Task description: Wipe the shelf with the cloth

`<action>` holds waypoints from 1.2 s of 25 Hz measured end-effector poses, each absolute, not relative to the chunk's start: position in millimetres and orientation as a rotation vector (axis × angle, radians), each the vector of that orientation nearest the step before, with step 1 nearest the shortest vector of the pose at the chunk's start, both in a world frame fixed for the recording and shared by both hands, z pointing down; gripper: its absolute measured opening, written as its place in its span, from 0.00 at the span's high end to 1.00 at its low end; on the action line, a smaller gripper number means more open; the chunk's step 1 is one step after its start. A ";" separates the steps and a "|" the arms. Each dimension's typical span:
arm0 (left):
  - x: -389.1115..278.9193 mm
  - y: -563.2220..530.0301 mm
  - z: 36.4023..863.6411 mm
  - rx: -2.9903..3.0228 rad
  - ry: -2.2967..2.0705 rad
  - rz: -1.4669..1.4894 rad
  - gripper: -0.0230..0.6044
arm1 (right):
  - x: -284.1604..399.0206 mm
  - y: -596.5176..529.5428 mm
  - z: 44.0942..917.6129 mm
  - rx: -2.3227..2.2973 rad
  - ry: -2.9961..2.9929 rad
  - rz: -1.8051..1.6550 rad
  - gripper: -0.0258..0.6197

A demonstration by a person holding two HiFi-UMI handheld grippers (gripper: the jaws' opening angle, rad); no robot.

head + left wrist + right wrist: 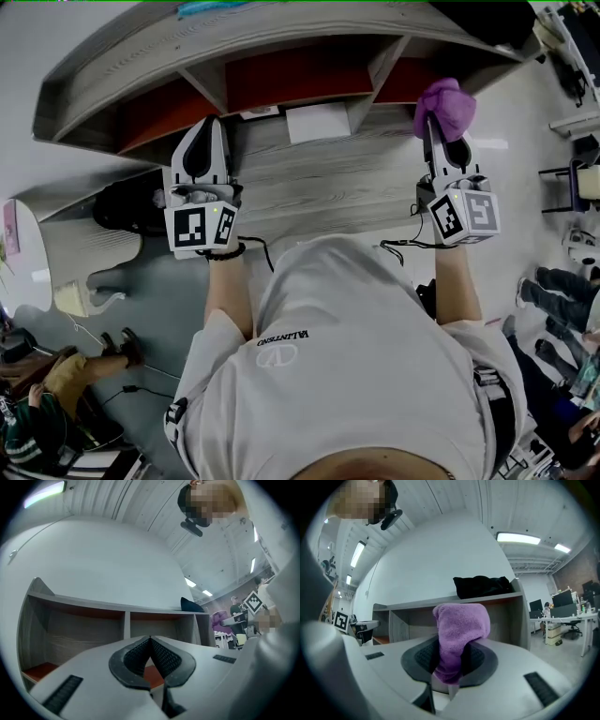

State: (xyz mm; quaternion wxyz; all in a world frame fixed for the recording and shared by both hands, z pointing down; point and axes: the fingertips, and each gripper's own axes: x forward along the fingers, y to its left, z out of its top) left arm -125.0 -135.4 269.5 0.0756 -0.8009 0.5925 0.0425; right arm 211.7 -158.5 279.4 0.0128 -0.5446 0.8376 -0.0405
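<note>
**Cloth gripped and up at the shelf, no wiping contact to see**

Cloth (459,630) first: the purple towel is bunched and pinched firmly in the jaws of the right gripper (441,141), with its puffy end sticking out past the tips. In the head view it sits at the mouth of the right-hand compartment of the shelf (122,66), above the bench (319,187). The right gripper view shows it in front of the boards, and I can't tell that it touches any of them. Over on the other side, the left gripper (150,641) has its jaws pressed together on nothing, aimed at the left compartments. My read is that the pickup is done and the approach made. The rubbing itself looks wholly ahead, and no board shows a wiped patch.
</note>
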 end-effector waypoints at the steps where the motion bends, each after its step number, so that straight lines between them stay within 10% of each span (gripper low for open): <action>1: -127.8 -134.6 270.8 -2.398 1.781 0.123 0.97 | 213.6 -158.8 277.2 -1.696 2.608 -0.116 0.84; 30: -142.7 -132.3 274.4 -2.399 1.792 0.134 0.97 | 226.0 -163.1 269.1 -1.746 2.567 -0.091 0.84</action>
